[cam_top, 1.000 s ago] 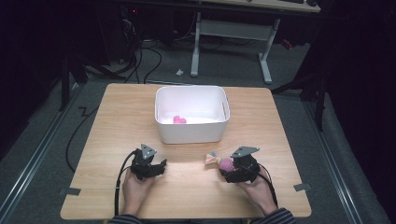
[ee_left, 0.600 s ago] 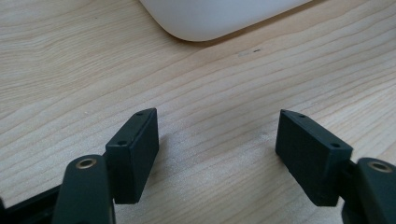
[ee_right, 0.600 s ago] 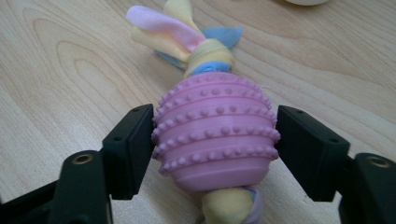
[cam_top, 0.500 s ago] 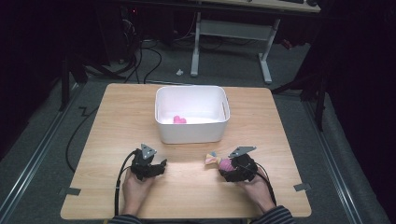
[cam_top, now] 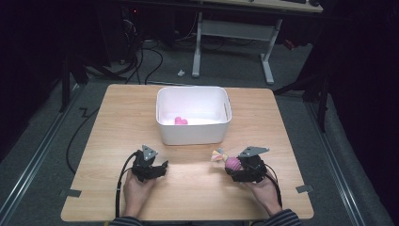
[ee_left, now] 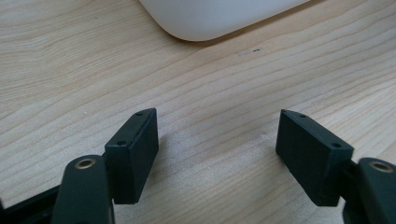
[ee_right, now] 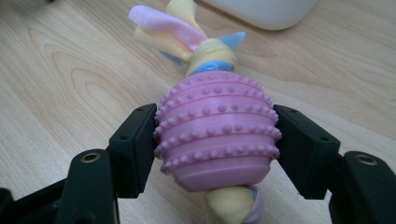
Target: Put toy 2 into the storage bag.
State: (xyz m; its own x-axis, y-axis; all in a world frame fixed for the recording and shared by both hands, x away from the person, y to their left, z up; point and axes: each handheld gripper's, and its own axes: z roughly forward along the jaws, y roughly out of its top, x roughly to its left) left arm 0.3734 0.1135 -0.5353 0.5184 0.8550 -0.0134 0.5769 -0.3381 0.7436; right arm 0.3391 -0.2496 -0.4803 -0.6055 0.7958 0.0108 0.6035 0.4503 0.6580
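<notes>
a: pink studded toy (ee_right: 217,133) sits between the jaws of the right gripper (ee_right: 215,140), both pads pressed on its ribbed sides. pastel cloth strips (ee_right: 180,35) stick out past the tips.

b: where on the table (cam_top: 282,117)?

a: front right, just in front of the white bin's (cam_top: 194,136) right corner. toy close to the wood; contact unclear.

b: left side?

a: left gripper (ee_left: 217,144) low over bare wood at front left, jaws spread wide, nothing between them. another pink object (cam_top: 180,121) lies inside the bin.
</notes>
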